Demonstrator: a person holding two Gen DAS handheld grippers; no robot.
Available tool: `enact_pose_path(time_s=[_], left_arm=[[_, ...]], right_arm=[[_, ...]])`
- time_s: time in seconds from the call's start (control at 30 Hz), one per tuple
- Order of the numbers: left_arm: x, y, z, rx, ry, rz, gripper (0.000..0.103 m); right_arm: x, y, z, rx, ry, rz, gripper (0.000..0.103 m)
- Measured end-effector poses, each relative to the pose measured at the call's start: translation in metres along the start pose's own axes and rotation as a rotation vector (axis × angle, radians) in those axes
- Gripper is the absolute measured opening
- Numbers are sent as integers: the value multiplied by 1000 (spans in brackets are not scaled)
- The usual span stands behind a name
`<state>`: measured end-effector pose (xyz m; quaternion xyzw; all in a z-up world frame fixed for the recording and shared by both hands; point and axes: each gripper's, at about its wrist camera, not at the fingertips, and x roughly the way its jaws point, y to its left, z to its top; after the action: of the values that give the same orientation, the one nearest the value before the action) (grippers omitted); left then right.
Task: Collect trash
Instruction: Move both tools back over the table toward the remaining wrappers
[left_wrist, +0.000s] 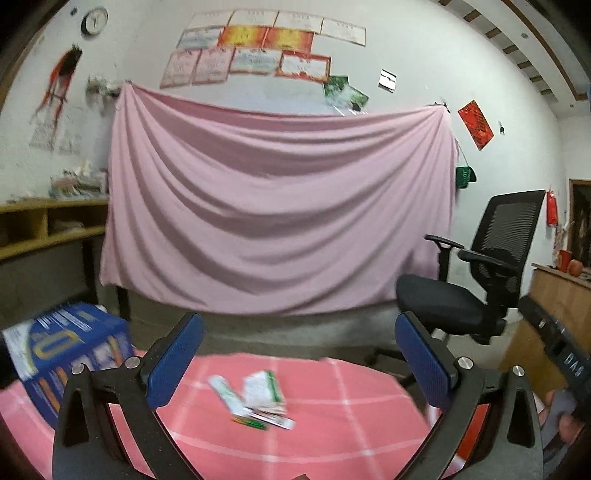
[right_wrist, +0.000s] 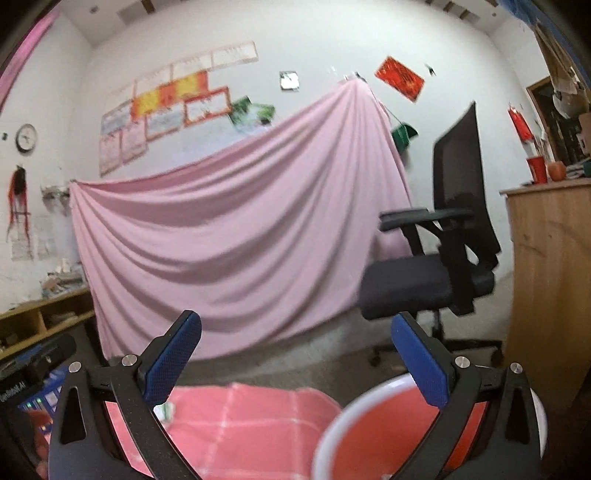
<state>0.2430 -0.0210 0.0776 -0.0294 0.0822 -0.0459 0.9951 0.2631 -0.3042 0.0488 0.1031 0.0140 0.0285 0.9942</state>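
Observation:
Several white and green wrappers and slips of trash (left_wrist: 258, 397) lie in a small heap on the pink checked tablecloth (left_wrist: 351, 413). My left gripper (left_wrist: 299, 360) hangs above and short of the heap, its blue pads wide apart and nothing between them. My right gripper (right_wrist: 297, 360) is also open and empty. Below its right finger stands a red basin (right_wrist: 373, 435) with a white rim, close to the camera. A scrap of the trash (right_wrist: 166, 410) peeks out beside the right gripper's left finger. The other gripper's black body (left_wrist: 554, 343) shows at the left wrist view's right edge.
A blue printed carton (left_wrist: 70, 343) stands at the table's left end. A pink sheet (left_wrist: 273, 206) hangs across the far wall. A black office chair (left_wrist: 480, 273) stands right of the table, beside a wooden cabinet (right_wrist: 550, 273). Wooden shelves (left_wrist: 48, 229) line the left wall.

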Motion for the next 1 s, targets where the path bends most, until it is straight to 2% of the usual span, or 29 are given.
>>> enact_pose_path(time_s=[0.1, 0.23, 0.4, 0.6, 0.73, 0.83, 0.93, 1.0], left_arm=[[-4, 17, -3, 34, -24, 28, 102], [-4, 36, -9, 71, -38, 65, 102], [9, 58, -23, 62, 0, 94, 102], [14, 82, -40, 23, 37, 103, 102], [24, 86, -47, 37, 95, 109, 102], [44, 86, -53, 66, 191, 122, 102], [66, 87, -61, 83, 291, 123, 101], [77, 87, -66, 77, 354, 107, 101]], right_arm=[[-2, 21, -3, -27, -63, 21, 103], [0, 46, -8, -91, -101, 58, 103], [8, 80, -23, -224, -99, 91, 103], [20, 102, -40, -326, -76, 117, 103], [28, 110, -48, -365, -36, 139, 103], [37, 114, -52, -373, 25, 153, 103], [52, 114, -55, -349, 117, 177, 103], [64, 113, -59, -320, 211, 202, 103]])
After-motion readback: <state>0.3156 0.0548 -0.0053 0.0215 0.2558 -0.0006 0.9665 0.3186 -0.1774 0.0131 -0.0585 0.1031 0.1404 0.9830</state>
